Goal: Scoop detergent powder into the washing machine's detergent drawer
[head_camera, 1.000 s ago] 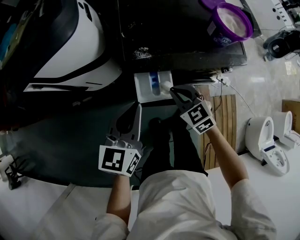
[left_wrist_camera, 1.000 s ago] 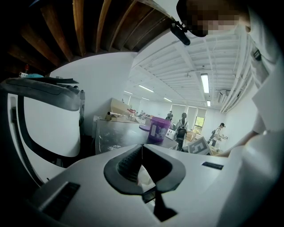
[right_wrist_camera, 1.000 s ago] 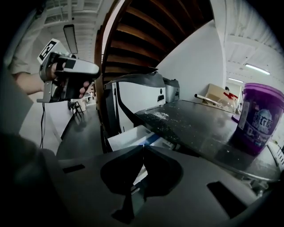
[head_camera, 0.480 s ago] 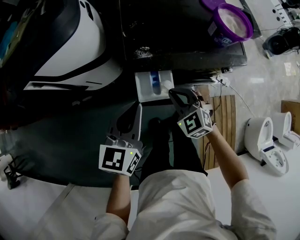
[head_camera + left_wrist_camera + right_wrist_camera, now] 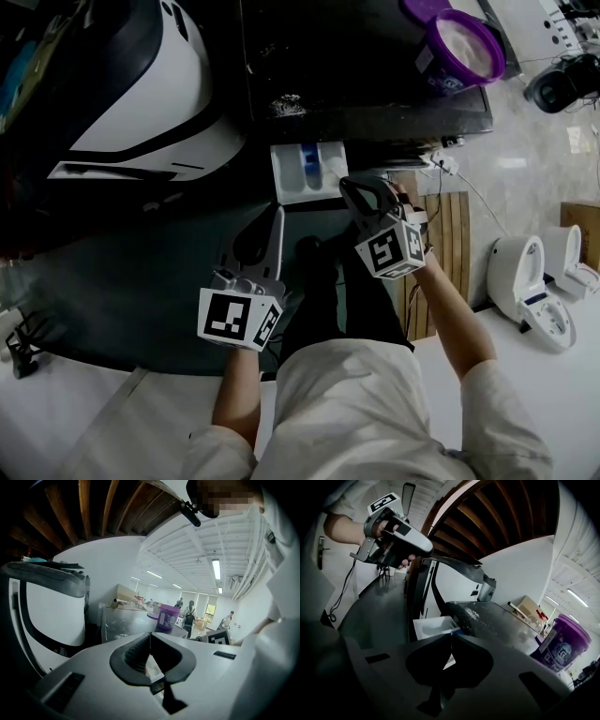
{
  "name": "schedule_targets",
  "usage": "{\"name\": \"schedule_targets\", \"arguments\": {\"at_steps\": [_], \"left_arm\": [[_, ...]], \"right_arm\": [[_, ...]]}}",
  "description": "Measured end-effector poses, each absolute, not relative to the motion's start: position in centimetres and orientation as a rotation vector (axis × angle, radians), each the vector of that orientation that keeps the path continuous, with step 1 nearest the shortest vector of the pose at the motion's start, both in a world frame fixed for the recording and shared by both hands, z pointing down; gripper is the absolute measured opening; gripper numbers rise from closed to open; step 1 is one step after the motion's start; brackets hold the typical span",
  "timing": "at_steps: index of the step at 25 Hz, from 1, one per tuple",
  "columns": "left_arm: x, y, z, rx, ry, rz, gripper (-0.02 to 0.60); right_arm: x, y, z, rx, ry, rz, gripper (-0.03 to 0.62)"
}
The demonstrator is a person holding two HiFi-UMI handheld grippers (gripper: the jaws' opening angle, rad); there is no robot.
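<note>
Holds the left gripper [image 5: 277, 214] nearest, low and left of the work, shut on nothing and aimed at the machine's dark front. Has the right gripper [image 5: 451, 635] farther forward, jaws pressed tight together, tip just over the near right corner of the pulled-out detergent drawer [image 5: 286, 176]. May be pinching a thin scoop handle, though too dark at the tip to tell. Shows something pale and round just past that tip, right of the drawer's blue insert [image 5: 307, 157]: perhaps a scoop bowl, perhaps only the drawer's own compartment. Reads, on that footing, as the tipping step, with the powder going in or just gone in. Beyond the drawer, finds the washer's dark top [image 5: 366, 84], with spilled powder [image 5: 286, 105] ahead and left of the right gripper. Farthest off, up and to the right of that gripper and well apart from both, finds the open purple detergent tub [image 5: 560, 648] with white powder inside. Next, probably: for another load, lift the right gripper clear, swing it to the tub and carry the scoop back level to avoid spilling. Otherwise, set a gripper flat against the drawer front and push it home.
</note>
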State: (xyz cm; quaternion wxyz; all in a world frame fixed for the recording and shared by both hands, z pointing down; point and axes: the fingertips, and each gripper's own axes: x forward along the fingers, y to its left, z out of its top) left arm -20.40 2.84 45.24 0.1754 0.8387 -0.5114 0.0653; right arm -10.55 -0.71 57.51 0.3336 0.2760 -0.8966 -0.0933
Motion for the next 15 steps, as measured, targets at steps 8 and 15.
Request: {"name": "schedule_targets", "arguments": {"at_steps": [8, 15], "left_arm": [[-20.27, 2.70, 45.06, 2.385, -1.445, 0.182, 0.021], [-20.26, 2.78, 44.98, 2.385, -1.445, 0.184, 0.021]], "right_arm": [[-10.50, -0.82, 57.03, 0.730, -2.353, -0.246, 0.008], [-10.48, -0.90, 56.64, 0.741, -2.362, -0.260, 0.008]]}}
